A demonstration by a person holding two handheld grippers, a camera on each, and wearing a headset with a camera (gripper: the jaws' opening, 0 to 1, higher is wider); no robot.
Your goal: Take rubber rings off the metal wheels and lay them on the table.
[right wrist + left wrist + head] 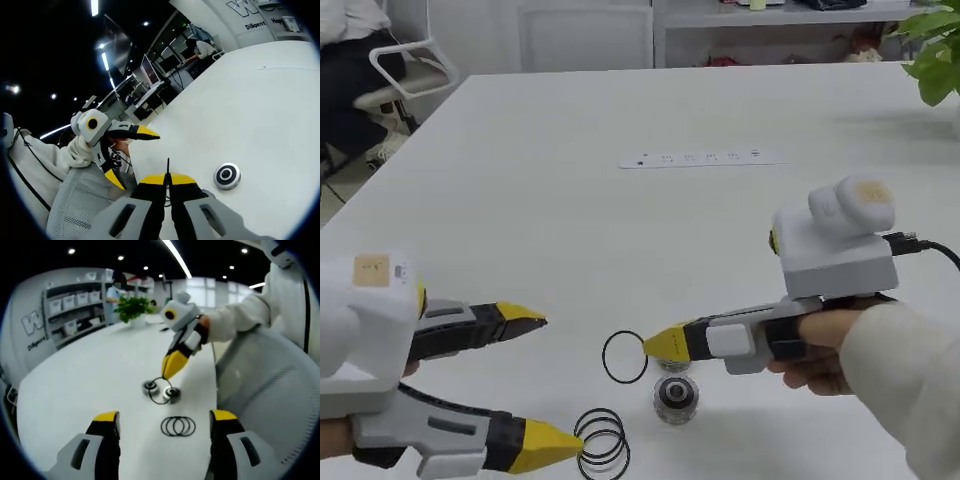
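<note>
the right gripper (pixel 658 345) is clenched, its yellow jaws pressed together on a thin black rubber ring (pixel 624 357). the ring hangs out past the tips as an open loop on the side toward the left gripper (pixel 560 382). in the right gripper view the ring shows edge-on, as a dark line rising from between the closed tips. right under those tips sits one metal wheel (pixel 672 365), partly hidden by the jaws. a second wheel (pixel 676 395) stands just beside it, a little nearer the person. in the left gripper view the lower edge of the held ring dips close to the wheels, and i cannot tell whether it touches either one. the left gripper is released, with its two jaws spread wide apart and gripping nothing. a small pile of loose rings (pixel 603 442), overlapping one another, lies flat on the white table (pixel 620 230) just ahead of its jaws and about midway between them in its own view. in the head view the pile is just past the nearer jaw tip. well beyond both grippers a white power strip (pixel 703 159) lies on the table, and a leafy plant (pixel 932 55) stands at the far corner on the right gripper's side.
</note>
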